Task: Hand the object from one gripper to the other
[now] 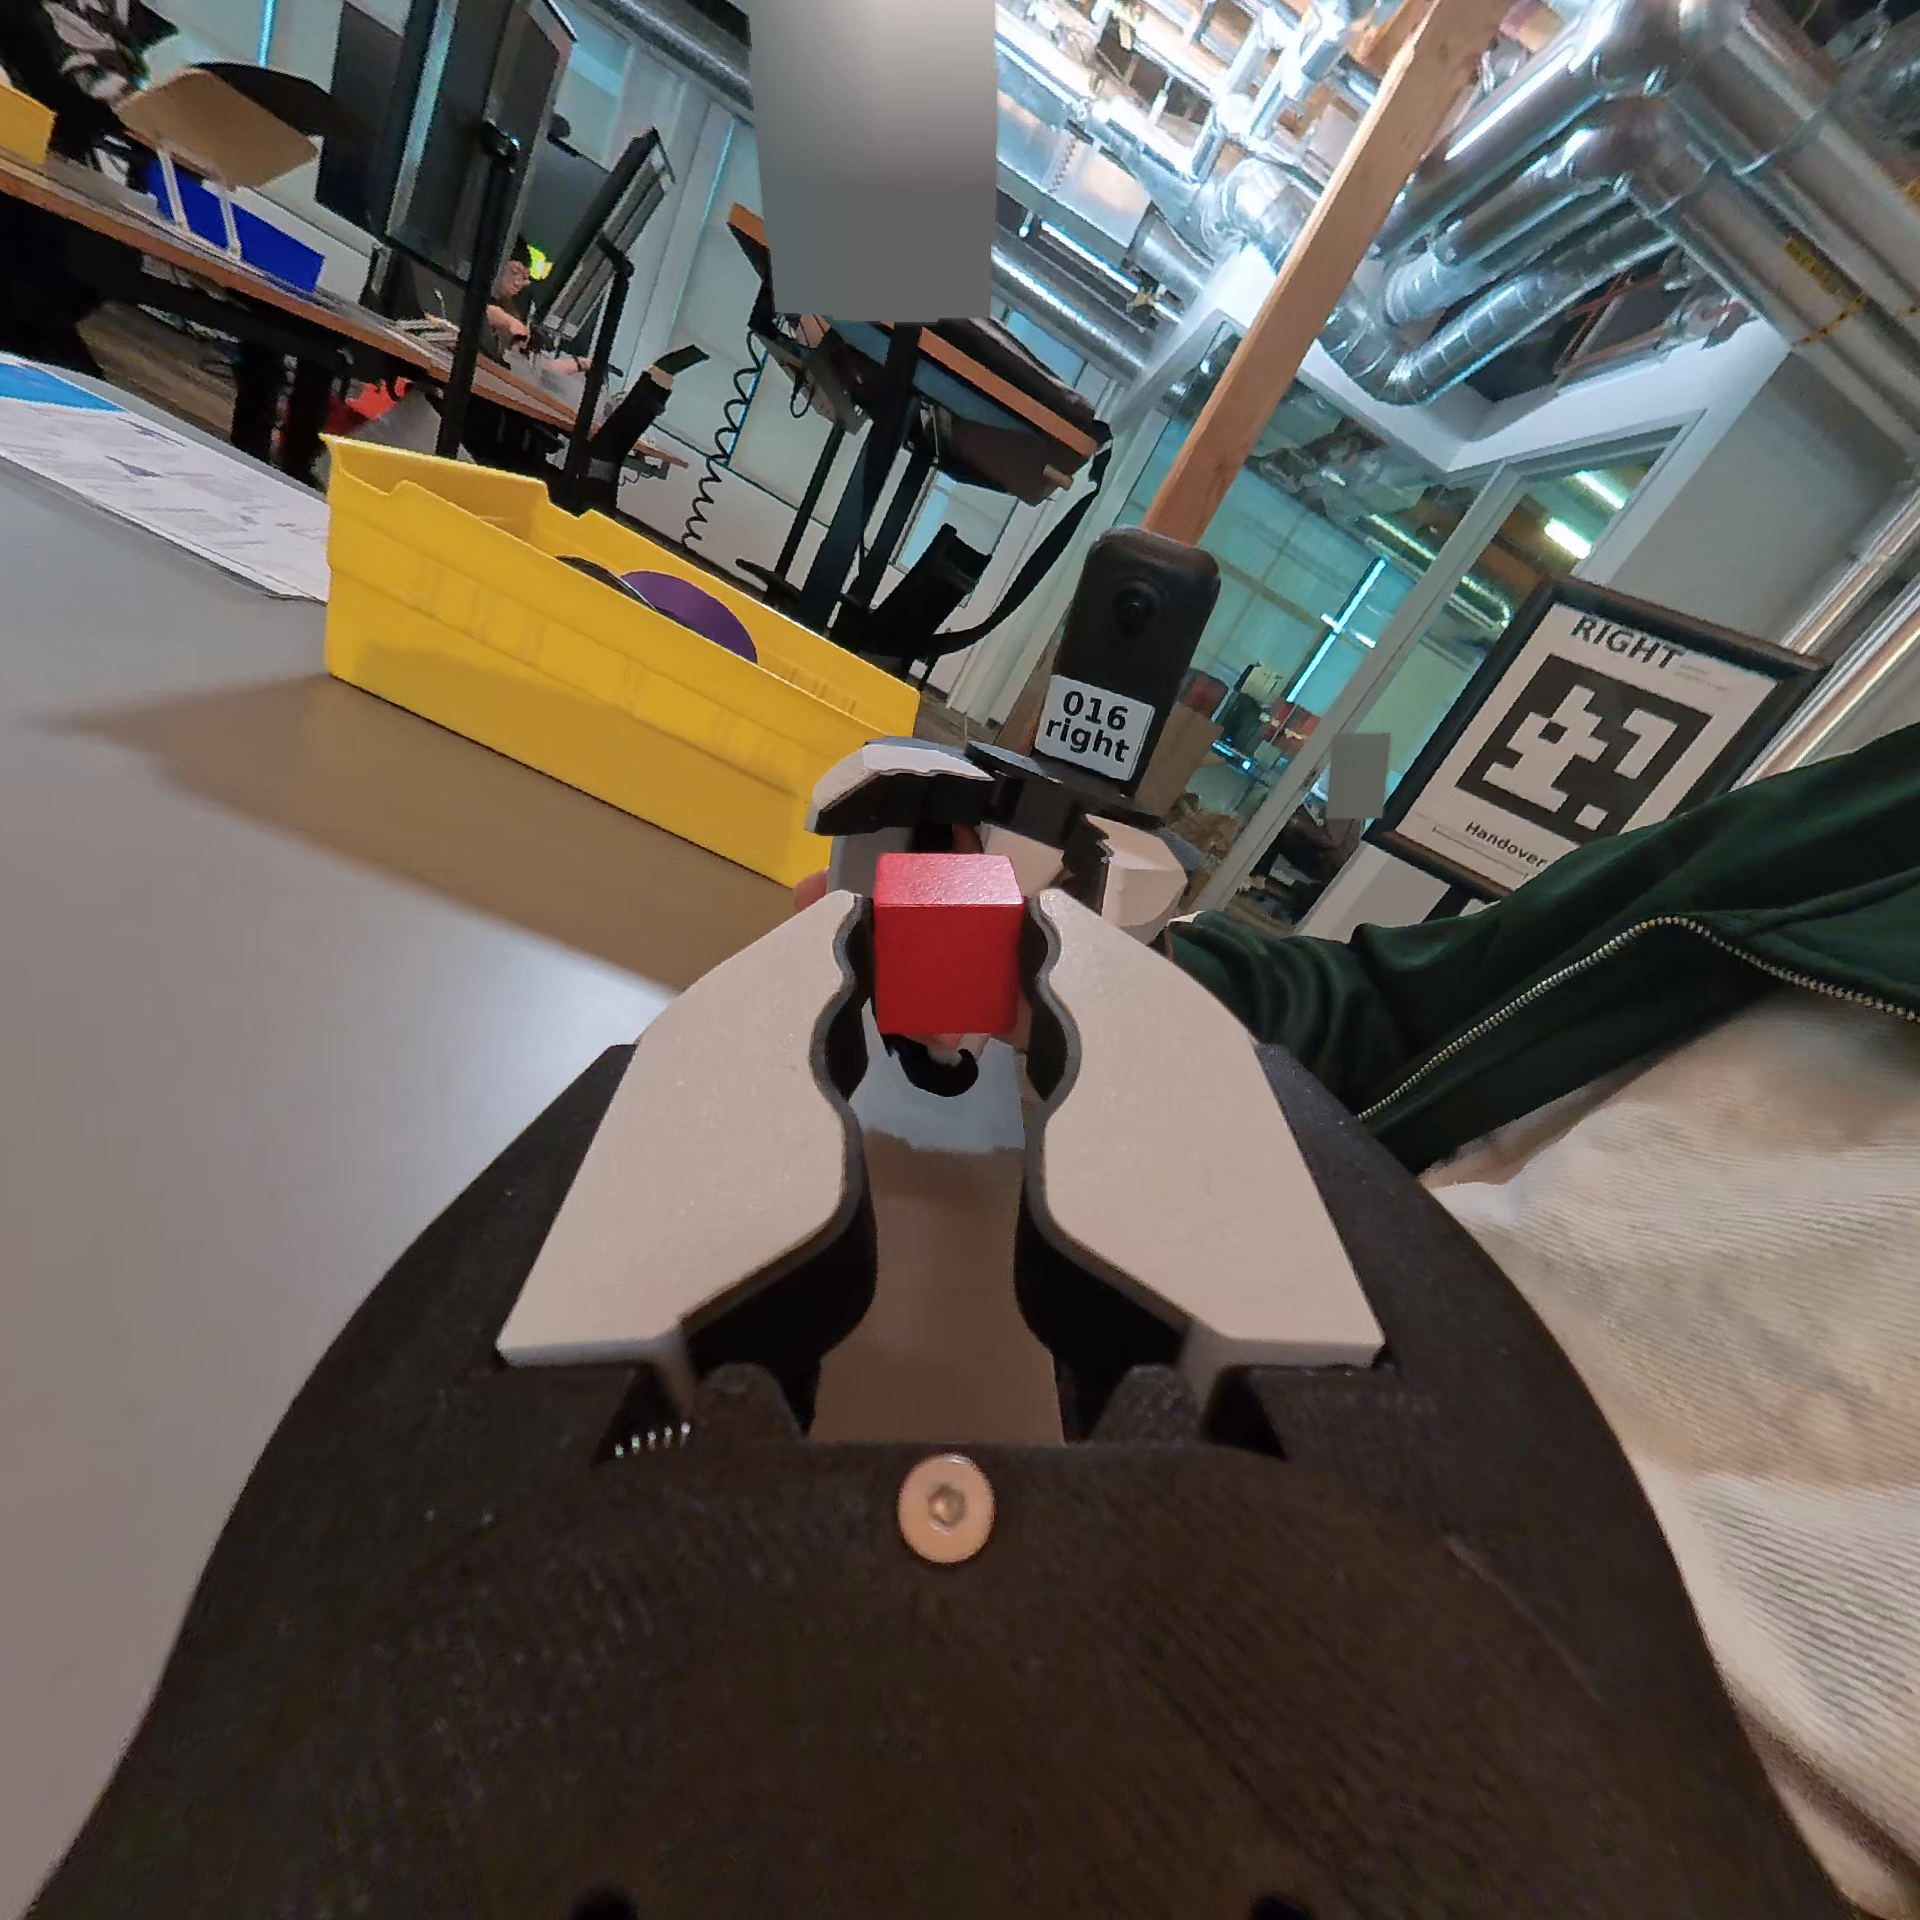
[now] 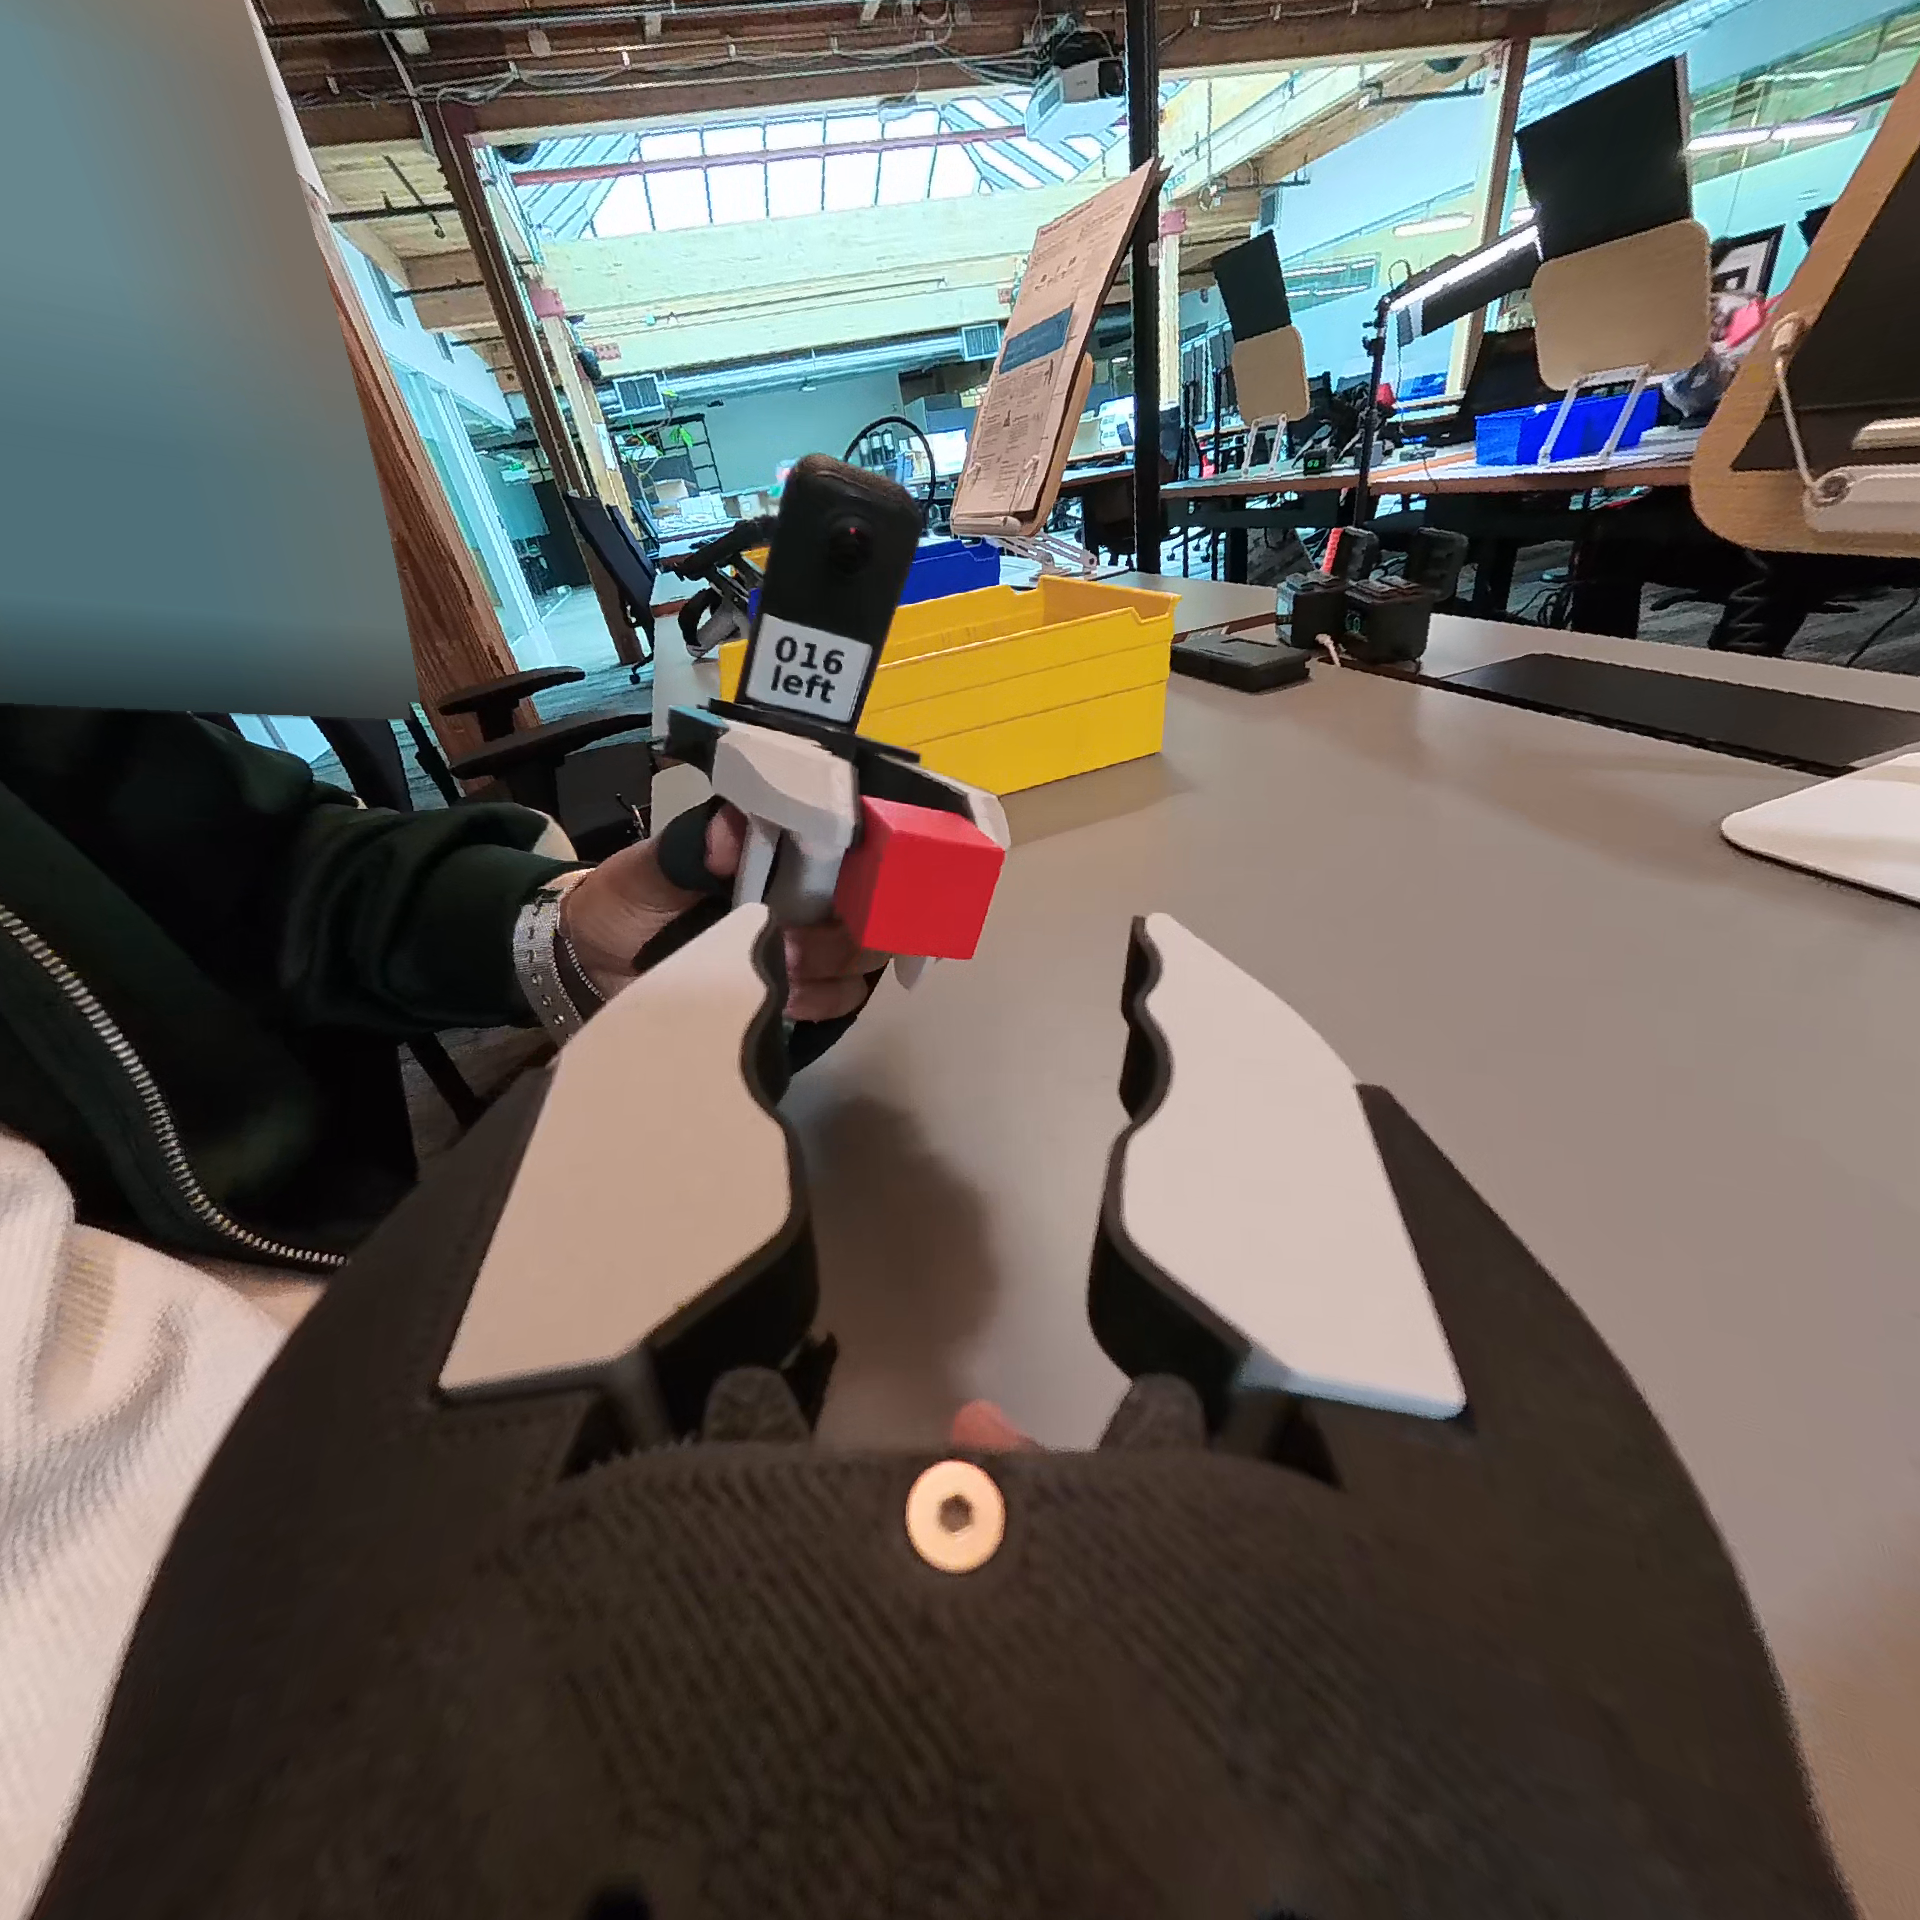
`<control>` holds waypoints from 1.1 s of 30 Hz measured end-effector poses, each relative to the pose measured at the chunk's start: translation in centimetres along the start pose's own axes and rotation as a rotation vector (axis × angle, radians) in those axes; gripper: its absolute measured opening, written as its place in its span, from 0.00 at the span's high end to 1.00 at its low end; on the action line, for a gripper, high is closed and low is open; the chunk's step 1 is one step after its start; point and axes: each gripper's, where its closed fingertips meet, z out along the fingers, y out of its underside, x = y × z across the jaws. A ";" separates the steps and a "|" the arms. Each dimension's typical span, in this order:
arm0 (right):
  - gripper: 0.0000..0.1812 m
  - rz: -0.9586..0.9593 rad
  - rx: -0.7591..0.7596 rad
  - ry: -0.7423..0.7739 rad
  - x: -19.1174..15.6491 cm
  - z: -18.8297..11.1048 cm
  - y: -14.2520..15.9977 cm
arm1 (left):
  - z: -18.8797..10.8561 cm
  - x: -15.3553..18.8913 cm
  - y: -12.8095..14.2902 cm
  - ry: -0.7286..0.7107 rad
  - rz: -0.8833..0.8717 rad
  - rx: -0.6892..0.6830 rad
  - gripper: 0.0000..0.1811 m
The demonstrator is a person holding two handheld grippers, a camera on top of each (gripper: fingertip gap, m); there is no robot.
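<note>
My left gripper (image 1: 940, 920) is shut on a red cube (image 1: 943, 943), held between its fingertips above the grey table (image 1: 260, 987). In the right wrist view the same cube (image 2: 920, 878) sticks out of the left gripper (image 2: 831, 821), which a hand holds up at left of centre. My right gripper (image 2: 951, 940) is open and empty, its fingertips just below and in front of the cube, apart from it. In the left wrist view the right gripper (image 1: 997, 831) shows right behind the cube, facing me.
A yellow bin (image 1: 582, 665) stands on the table beyond the grippers; it also shows in the right wrist view (image 2: 1029, 686). A person's green sleeve (image 1: 1558, 935) is at the right. A white pad (image 2: 1839, 831), black devices (image 2: 1351, 613) and a paper sheet (image 1: 145, 478) lie on the table. The grippers are tip to tip, or close to it.
</note>
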 end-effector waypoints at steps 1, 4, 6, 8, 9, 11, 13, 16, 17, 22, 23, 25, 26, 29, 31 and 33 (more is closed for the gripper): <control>0.65 -0.009 -0.001 0.005 0.0 0.0 0.0 | 0.0 -0.1 0.0 0.001 -0.009 0.005 0.85; 0.65 -0.062 -0.002 0.027 0.0 -0.1 -0.2 | -0.1 -0.2 -0.1 0.006 -0.029 0.009 0.85; 0.65 -0.126 -0.002 0.041 -0.1 -0.1 -0.4 | 0.0 0.0 0.1 0.023 -0.050 0.004 0.85; 0.68 -0.236 -0.007 0.012 -0.9 -0.1 -0.4 | 0.1 0.3 0.3 0.056 -0.093 -0.008 0.85; 0.69 -0.321 -0.016 -0.015 -1.5 -0.1 -0.4 | 0.2 0.5 0.5 0.081 -0.130 -0.018 0.85; 0.72 -0.518 -0.039 -0.010 -2.2 -0.3 -0.2 | 0.5 1.0 1.0 0.154 -0.246 -0.046 0.84; 0.75 -0.659 -0.049 -0.011 -2.9 -0.3 0.1 | 0.6 1.5 1.2 0.236 -0.377 -0.049 0.84; 0.77 -0.725 -0.095 -0.033 -3.5 0.1 1.0 | 0.6 1.8 1.5 0.312 -0.527 -0.056 0.84; 0.77 -0.739 -0.105 -0.037 -3.6 0.1 1.3 | 0.7 1.8 1.7 0.324 -0.550 -0.066 0.84; 0.83 -0.763 -0.122 -0.048 -3.9 0.2 1.6 | 0.9 2.3 2.3 0.348 -0.566 -0.115 0.84; 0.84 -0.763 -0.119 -0.050 -4.0 0.2 1.6 | 1.0 2.4 2.4 0.352 -0.568 -0.119 0.84; 0.85 -0.759 -0.114 -0.057 -4.1 0.2 1.5 | 1.1 2.5 2.5 0.363 -0.575 -0.117 0.84; 0.85 -0.753 -0.111 -0.060 -4.1 0.1 1.5 | 1.1 2.6 2.5 0.369 -0.576 -0.115 0.84; 0.85 -0.737 -0.109 -0.072 -4.3 0.2 1.5 | 1.0 2.7 2.5 0.381 -0.575 -0.118 0.84; 0.84 -0.720 -0.120 -0.081 -4.4 0.3 1.8 | 1.2 2.8 2.7 0.379 -0.564 -0.125 0.84; 0.83 -0.726 -0.134 -0.084 -4.5 0.4 2.1 | 1.3 3.0 2.9 0.376 -0.548 -0.135 0.84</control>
